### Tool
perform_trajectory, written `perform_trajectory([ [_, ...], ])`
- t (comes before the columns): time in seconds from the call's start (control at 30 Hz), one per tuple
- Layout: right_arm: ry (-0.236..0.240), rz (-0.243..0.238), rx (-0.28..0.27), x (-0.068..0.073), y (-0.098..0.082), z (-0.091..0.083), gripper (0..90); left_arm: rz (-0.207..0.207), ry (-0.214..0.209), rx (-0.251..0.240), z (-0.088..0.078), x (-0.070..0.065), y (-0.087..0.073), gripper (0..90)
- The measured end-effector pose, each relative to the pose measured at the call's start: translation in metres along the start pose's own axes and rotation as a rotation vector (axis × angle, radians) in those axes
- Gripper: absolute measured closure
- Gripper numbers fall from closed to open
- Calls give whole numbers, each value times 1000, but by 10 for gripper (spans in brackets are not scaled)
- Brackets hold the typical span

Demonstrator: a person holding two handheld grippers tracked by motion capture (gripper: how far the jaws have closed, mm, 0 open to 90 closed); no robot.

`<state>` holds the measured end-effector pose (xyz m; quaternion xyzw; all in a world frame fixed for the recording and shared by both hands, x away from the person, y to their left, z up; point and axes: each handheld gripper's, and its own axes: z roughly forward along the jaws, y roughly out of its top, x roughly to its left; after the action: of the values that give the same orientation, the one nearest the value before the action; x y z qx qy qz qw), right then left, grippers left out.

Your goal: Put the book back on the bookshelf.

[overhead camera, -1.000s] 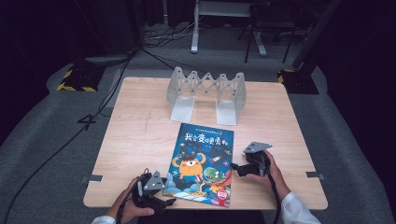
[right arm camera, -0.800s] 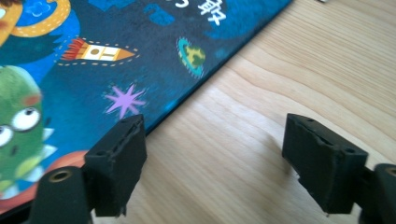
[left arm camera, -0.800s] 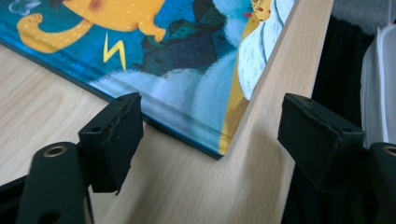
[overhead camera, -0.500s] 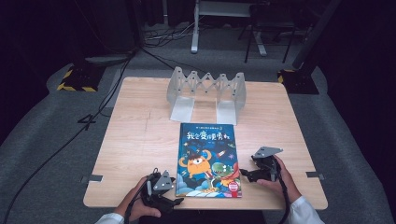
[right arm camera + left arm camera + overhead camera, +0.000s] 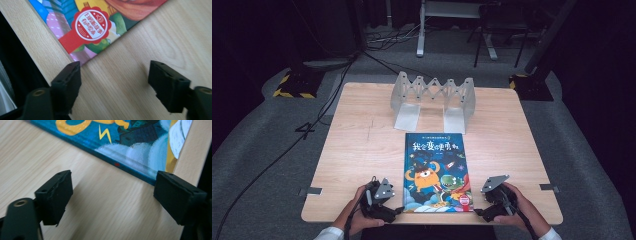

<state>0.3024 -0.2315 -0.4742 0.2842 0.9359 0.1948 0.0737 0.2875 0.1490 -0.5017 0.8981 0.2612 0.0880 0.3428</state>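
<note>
A children's picture book (image 5: 435,171) lay flat on the tabletop (image 5: 357,150), flanked at its near corners by the left hand-held gripper (image 5: 398,210), jaws opening and empty, and the right hand-held gripper (image 5: 478,214), jaws narrowing yet empty.

— What is the table (image 5: 362,150) made of?

— Pale wood, or a wood-look laminate, with a fine straight grain; smooth and close to matt.

— And the picture book (image 5: 436,172)?

— A printed hardcover, smooth and a little glossy, with a soft sheen along its blue spine edge in the left gripper view. The red seal (image 5: 93,23) on it is printed flat, not raised.

— The rack at the back?

— The folding book stand (image 5: 433,100) looks like pale grey sheet metal or plastic, I cannot tell which; its finish is dull.

— The jaw pads?

— Black, matt, rubbery-looking blocks with slightly rough, ragged edges and small screw holes.

— The floor?

— Grey carpet (image 5: 262,145), coarse and matt.
</note>
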Motion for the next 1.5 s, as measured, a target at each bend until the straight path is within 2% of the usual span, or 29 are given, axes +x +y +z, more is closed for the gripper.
perform_trajectory([
  [0.03, -9, 0, 26, 2, 2, -2, 330, 2, 0, -4, 0, -1, 0, 140],
  [0.1, 9, -6, 51, 2, 4, -4, 379, 0, 1, -16, 1, -1, -2, 140],
  [0.2, 24, -24, 138, 1, 7, -4, 384, -8, 7, -15, 1, -3, -1, 138],
  [0.27, 32, -45, 161, 4, 9, -4, 392, 6, 1, -18, 2, -4, 0, 135],
  [0.33, 32, -48, 163, 6, 11, -4, 419, 8, -6, -19, 4, -6, 1, 133],
  [0.43, 34, -40, 147, 9, 13, -4, 520, 14, -8, -16, 4, -7, 2, 129],
  [0.57, 49, -75, 146, 14, 14, -5, 663, 18, -10, -19, 4, -6, 2, 130],
  [0.63, 52, -87, 136, 16, 14, -5, 691, 19, -11, -21, 5, -6, 1, 131],
  [0.9, 55, -68, -20, 16, -5, -7, 709, 13, -8, -29, 4, -2, 0, 155],
  [1.07, 65, -52, -120, 17, -15, -5, 713, -5, -3, -34, 2, 3, -1, 156],
  [1.27, 105, -41, -233, 16, -23, 0, 714, -19, 10, -35, -1, 11, -5, 156],
  [1.33, 131, -38, -268, 15, -24, 1, 730, -23, 22, -40, -2, 13, -6, 161],
  [1.4, 171, -16, -316, 13, -24, 3, 760, -25, 22, -40, -2, 13, -6, 167],
  [1.43, 183, -13, -328, 12, -24, 4, 752, -25, 22, -40, -2, 13, -6, 167],
  [1.5, 183, -19, -343, 11, -22, 5, 656, -22, 21, -40, -2, 14, -7, 167],
])
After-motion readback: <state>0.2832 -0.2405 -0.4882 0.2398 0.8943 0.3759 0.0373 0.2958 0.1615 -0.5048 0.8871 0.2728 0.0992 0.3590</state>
